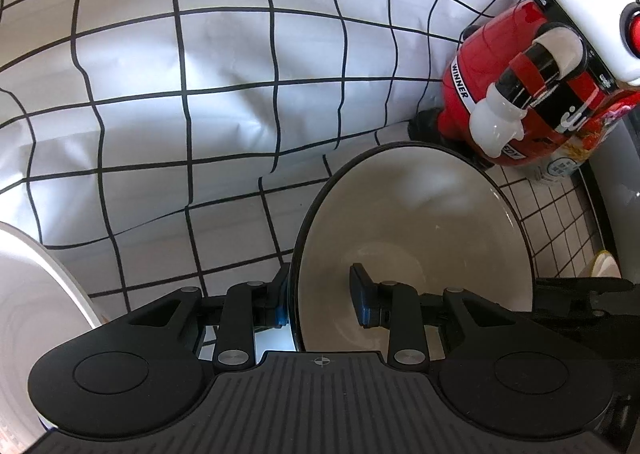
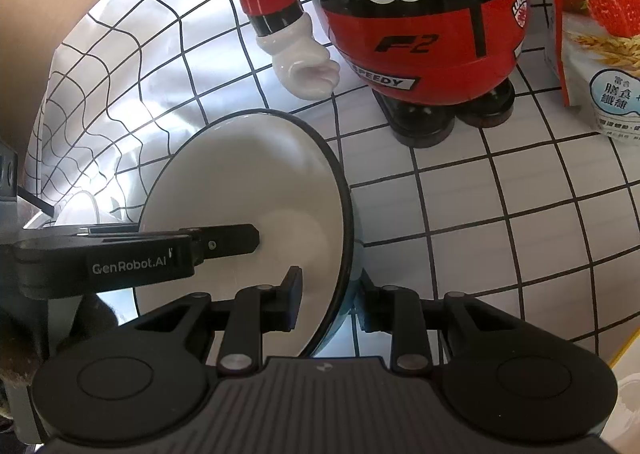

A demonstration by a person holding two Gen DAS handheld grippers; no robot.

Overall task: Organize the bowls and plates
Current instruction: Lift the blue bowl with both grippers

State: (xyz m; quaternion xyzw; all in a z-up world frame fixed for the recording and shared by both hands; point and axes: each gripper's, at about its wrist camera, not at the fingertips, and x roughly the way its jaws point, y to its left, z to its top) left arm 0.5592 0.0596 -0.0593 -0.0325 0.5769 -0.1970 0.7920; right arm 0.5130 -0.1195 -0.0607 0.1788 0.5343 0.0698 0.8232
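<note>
White black-gridded cloth (image 1: 224, 93) covers the table, wrinkled and glossy.

Left gripper (image 1: 320, 304): jaws part open, straddling the rim of one bowl (image 1: 420, 213), one finger inside, one outside; contact unclear.

Right gripper (image 2: 330, 304): likewise straddling the same bowl (image 2: 248, 181) at its rim, not visibly pinched.

Bowl: round, cream glazed interior, dark rim, tilted on edge above the cloth.

One further white dish (image 1: 36, 318), lower left.

One glossy red-and-black figurine (image 2: 420, 21); one printed strawberry cereal pouch (image 2: 596, 25) beside it.
</note>
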